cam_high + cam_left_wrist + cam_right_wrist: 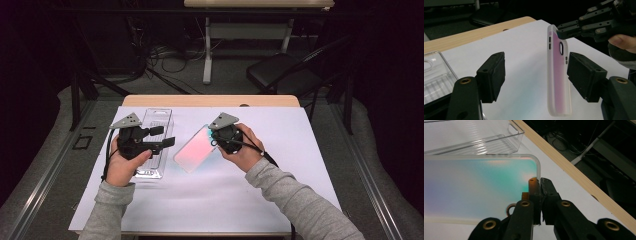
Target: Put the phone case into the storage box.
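Note:
A translucent phone case (pixel 195 150) with a pink-to-teal sheen hangs tilted above the white sheet. My right gripper (pixel 216 141) is shut on the case's rim at its top corner; the right gripper view shows the jaws (pixel 540 185) pinching that edge beside the case (pixel 474 187). My left gripper (pixel 162 136) is open and points right at the case. In the left gripper view the case (pixel 557 85) stands on edge between my open jaws (pixel 537 75), close to the right pad (pixel 584 75) and far from the left one. The right gripper (pixel 561 32) grips its top.
A clear plastic tray (pixel 160 112) lies on the white sheet (pixel 280 150) under my left hand, also seen as a tray (pixel 436 75) and a tray (pixel 486 145). The table's wooden far edge (pixel 210 101) borders the sheet. A black chair (pixel 280 72) and cables sit on the floor beyond.

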